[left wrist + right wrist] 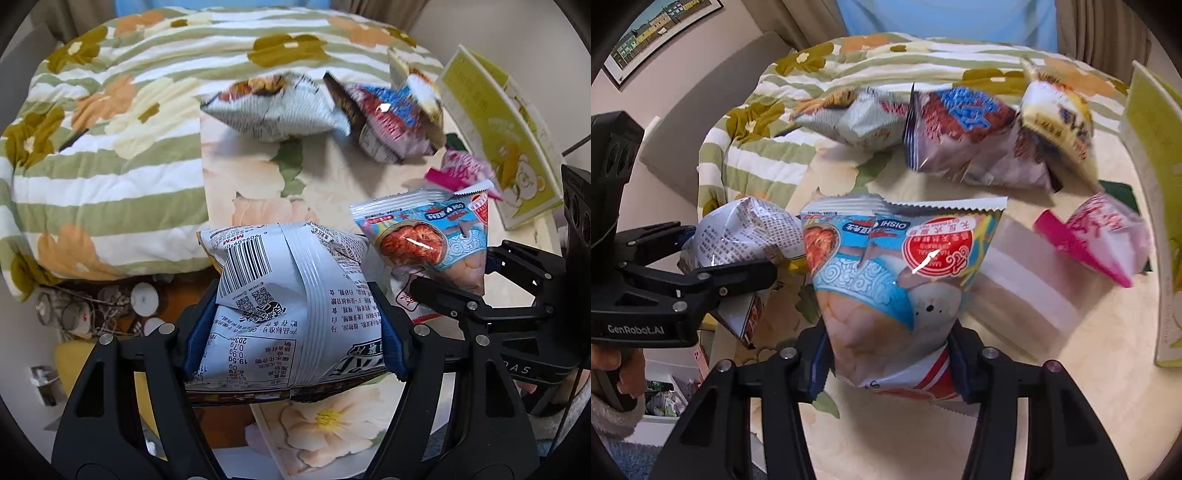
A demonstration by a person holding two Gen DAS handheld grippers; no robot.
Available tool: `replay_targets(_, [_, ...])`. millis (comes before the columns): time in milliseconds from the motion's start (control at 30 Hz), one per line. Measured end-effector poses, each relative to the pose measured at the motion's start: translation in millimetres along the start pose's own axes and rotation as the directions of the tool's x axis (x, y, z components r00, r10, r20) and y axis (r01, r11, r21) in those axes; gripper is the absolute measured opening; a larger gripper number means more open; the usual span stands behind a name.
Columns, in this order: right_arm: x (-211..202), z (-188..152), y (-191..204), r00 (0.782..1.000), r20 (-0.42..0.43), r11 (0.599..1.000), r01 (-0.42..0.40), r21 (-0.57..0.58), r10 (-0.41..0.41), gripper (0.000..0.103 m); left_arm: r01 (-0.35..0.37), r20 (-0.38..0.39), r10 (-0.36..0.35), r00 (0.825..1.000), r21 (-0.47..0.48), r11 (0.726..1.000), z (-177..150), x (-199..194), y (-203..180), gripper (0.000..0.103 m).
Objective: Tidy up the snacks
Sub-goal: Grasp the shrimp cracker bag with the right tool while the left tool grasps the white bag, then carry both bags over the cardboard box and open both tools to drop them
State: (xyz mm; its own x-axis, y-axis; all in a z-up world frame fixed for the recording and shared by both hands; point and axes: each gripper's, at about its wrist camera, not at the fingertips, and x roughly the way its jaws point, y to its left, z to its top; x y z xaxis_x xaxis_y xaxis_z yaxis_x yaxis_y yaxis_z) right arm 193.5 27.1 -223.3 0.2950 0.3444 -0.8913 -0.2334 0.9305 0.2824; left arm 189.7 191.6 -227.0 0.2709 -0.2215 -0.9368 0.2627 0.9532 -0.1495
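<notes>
My left gripper (291, 332) is shut on a white snack bag with a barcode (291, 295), held above the table's left edge; the bag also shows in the right wrist view (746, 232). My right gripper (890, 354) is shut on a blue shrimp-chip bag (897, 273), lifted over the table; it also shows in the left wrist view (424, 236). Several more snack bags lie at the far side: a grey-white one (857, 118), a red-and-blue one (960, 129), a yellow one (1060, 122) and a pink one (1097, 240).
The table (1052, 387) has a floral cloth. A yellow-green box (498, 133) stands at its right side. A striped floral quilt (110, 129) lies behind and to the left. A clear flat packet (1019, 291) lies on the table. Clutter sits on the floor at left (92, 310).
</notes>
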Motion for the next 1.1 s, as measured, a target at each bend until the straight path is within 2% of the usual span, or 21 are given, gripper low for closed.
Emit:
replay_targets(233, [-42.1,-1.1,-8.1,0.998,0.060,0.999,0.011,0.033,-0.013,0.049,0.009,0.087,-0.007,0.996,-0.018,1.000,3.8,-40.9,-14.2,0.071])
replay_targets(467, [-109.9,-1.6,-32.4,0.986,0.155,0.994,0.054,0.090,-0.068,0.049,0.026,0.216,-0.035,0.976,0.043,0.999,32.2,-86.4,-55.5,0.071])
replay_targets(767, [-202.8,5.4,-124.8,0.950,0.261,0.972,0.121,0.200,-0.172,0.049,0.074,0.321,-0.099,0.942,0.089,0.993,96.0,-107.3,-162.4,0.071])
replay_targets(967, [-249.3,15.7,-201.5,0.925,0.298,0.958,0.169,0.231,-0.235,0.049,0.104,0.358,-0.137,0.924,0.108,0.989,138.4,-96.8,-253.7,0.072])
replay_targets(1100, [-269.3,20.5,-249.0,0.918,0.312,0.954,0.173,0.243,-0.246,0.049,0.110,0.371,-0.143,0.918,0.109,0.988,162.9,-78.8,-309.0,0.072])
